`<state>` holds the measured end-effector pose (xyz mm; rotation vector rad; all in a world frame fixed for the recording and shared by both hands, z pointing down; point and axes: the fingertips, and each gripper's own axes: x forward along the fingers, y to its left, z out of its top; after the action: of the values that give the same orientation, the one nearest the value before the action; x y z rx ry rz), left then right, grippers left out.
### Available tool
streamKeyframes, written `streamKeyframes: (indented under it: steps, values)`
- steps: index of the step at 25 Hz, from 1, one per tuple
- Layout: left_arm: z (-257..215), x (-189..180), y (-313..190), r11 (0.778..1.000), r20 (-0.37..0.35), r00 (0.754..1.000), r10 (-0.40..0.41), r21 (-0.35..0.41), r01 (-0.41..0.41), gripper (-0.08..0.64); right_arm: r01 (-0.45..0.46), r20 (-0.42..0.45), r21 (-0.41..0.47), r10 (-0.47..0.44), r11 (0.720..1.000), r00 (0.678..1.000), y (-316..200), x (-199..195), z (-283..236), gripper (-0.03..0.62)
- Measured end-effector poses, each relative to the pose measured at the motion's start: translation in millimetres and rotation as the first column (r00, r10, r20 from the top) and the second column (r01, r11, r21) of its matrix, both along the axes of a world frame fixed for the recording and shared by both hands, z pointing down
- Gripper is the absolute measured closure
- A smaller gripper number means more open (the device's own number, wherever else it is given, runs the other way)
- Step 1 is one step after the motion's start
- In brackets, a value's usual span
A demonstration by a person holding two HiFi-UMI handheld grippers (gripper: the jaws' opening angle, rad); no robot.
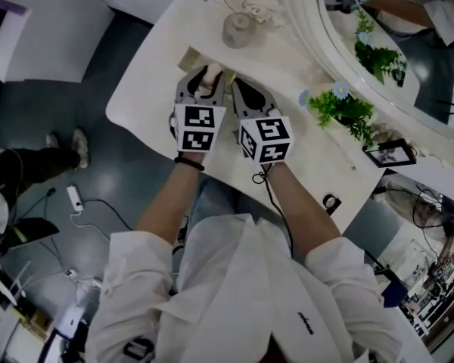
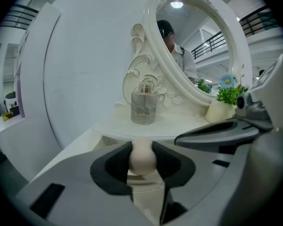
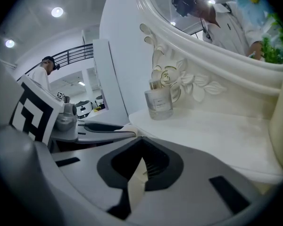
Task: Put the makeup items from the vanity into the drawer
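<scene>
Sponge (image 2: 142,158), beige and egg-shaped, sits clamped between the pads of your left gripper (image 1: 205,76), held just above the vanity (image 1: 147,97) near its front edge. Your right gripper (image 3: 140,144) is close beside it on the right, jaws together and empty. Farther back a glass jar (image 2: 144,108) stands at the mirror's (image 2: 198,51) base.

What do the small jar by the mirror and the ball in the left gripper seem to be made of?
Jar: probably clear glass or plastic; it is see-through. Ball: smooth matte cream, no shine; perhaps painted wood or foam.
</scene>
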<state>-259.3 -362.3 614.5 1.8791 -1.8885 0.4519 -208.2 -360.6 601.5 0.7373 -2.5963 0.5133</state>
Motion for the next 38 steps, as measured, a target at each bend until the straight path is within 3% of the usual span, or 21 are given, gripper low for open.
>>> streamKeyframes:
  steps: [4,8,14,25,27,38]
  values:
    - [10.4,1.0,-3.1,0.999,-0.011,1.0,0.004,-0.045,-0.004,0.408,0.001,0.001,-0.005,-0.001,1.0,1.0,1.8,0.0,1.3,0.575]
    - [15.1,2.1,-3.3,0.997,0.033,0.999,0.017,-0.075,-0.015,0.408,0.005,0.004,-0.002,-0.005,1.0,1.0,3.0,1.9,0.1,0.575]
    - [23.2,4.4,-3.9,0.979,0.01,0.998,0.06,-0.196,-0.057,0.41,-0.003,0.003,-0.009,0.003,1.0,1.0,6.9,9.6,2.1,0.575]
    - [16.1,9.2,-5.1,0.993,0.01,0.999,0.044,-0.112,-0.042,0.354,-0.026,0.016,-0.012,0.026,1.0,1.0,9.0,29.8,-4.6,0.575]
    - [13.3,9.0,-5.2,0.995,0.009,0.999,0.04,-0.096,-0.039,0.318,-0.028,0.018,-0.012,0.028,1.0,0.999,11.3,34.0,-5.7,0.575]
    - [-20.1,20.2,8.2,0.999,0.045,0.998,0.032,0.035,-0.033,0.319,-0.074,0.037,-0.018,0.075,0.997,0.997,23.8,71.1,-17.6,0.575]
